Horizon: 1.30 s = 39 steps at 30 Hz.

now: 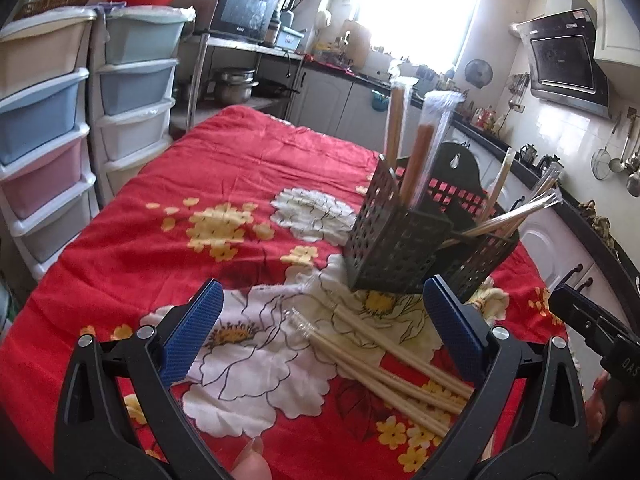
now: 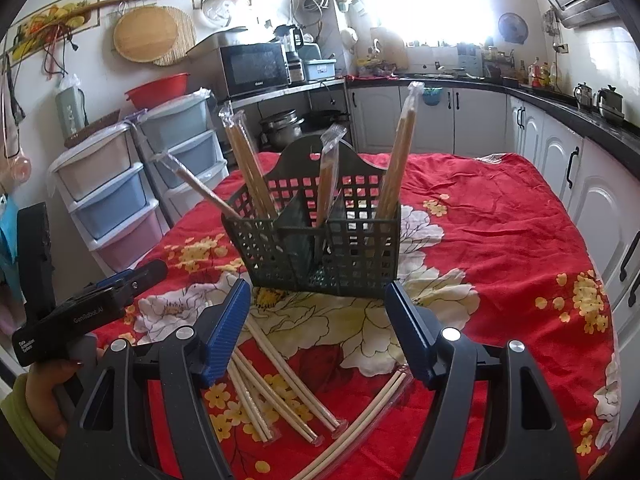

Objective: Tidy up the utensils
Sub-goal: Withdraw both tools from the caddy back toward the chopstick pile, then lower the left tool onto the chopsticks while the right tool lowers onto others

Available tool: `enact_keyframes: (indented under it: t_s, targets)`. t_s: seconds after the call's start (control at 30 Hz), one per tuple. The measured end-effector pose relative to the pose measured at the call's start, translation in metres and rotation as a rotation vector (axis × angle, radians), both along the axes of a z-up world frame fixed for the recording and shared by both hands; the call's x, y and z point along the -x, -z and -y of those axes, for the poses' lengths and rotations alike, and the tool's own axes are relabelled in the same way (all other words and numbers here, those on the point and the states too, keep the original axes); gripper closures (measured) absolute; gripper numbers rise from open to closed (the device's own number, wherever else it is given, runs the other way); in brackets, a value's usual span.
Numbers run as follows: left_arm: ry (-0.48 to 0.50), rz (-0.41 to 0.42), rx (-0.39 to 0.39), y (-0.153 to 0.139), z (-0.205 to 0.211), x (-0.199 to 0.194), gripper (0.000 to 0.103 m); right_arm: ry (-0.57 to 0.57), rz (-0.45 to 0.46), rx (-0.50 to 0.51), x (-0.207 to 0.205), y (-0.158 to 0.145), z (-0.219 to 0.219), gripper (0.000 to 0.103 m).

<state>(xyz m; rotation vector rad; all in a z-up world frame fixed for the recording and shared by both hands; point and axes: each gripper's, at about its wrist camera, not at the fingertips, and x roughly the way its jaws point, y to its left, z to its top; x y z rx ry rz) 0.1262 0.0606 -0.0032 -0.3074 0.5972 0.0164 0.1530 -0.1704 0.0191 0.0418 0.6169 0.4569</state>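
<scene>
A dark green perforated utensil caddy (image 1: pixel 394 240) (image 2: pixel 320 248) stands on the red floral cloth (image 1: pixel 224 168) (image 2: pixel 500 240). Several plastic-wrapped chopstick pairs (image 2: pixel 248 168) stand upright or leaning in its compartments. More wrapped chopstick pairs (image 1: pixel 384 360) (image 2: pixel 276 384) lie loose on the cloth in front of the caddy. My left gripper (image 1: pixel 320 332) is open and empty, with the loose chopsticks between and just beyond its fingers. My right gripper (image 2: pixel 316 328) is open and empty above the loose chopsticks. The left gripper's body also shows in the right wrist view (image 2: pixel 92 304).
Stacked plastic drawer units (image 1: pixel 48 120) (image 2: pixel 120 200) stand left of the table. White kitchen cabinets (image 2: pixel 592 208) with a black counter run behind and to the right. A microwave (image 2: pixel 252 68) sits on a shelf at the back.
</scene>
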Motion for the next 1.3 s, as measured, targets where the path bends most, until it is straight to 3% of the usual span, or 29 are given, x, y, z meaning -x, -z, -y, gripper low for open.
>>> enact_keyframes:
  t_s: [0.23,0.53,0.67,0.83,0.97,1.17,1.3]
  targets:
    - [0.000,-0.048,0.024,0.015,-0.007,0.000,0.011,-0.027,-0.022,0.036,-0.002,0.011,-0.012,0.035]
    - [0.044,-0.155,0.149,0.044,-0.015,-0.008,0.013,-0.073,-0.060,0.101,-0.011,0.031,-0.029,0.036]
    - [0.068,-0.201,0.213,0.056,-0.015,-0.013,0.035,-0.105,-0.071,0.147,-0.017,0.042,-0.039,0.036]
    - [0.082,-0.249,0.317,0.070,-0.021,-0.022,0.055,-0.137,-0.099,0.200,-0.025,0.055,-0.050,0.042]
    - [0.081,-0.261,0.382,0.073,-0.026,-0.030,0.059,-0.169,-0.112,0.232,-0.028,0.063,-0.060,0.044]
    - [0.090,-0.294,0.418,0.078,-0.025,-0.042,0.085,-0.210,-0.131,0.258,-0.036,0.069,-0.074,0.045]
    - [0.098,-0.295,0.451,0.082,-0.030,-0.042,0.090,-0.237,-0.149,0.287,-0.045,0.075,-0.084,0.050]
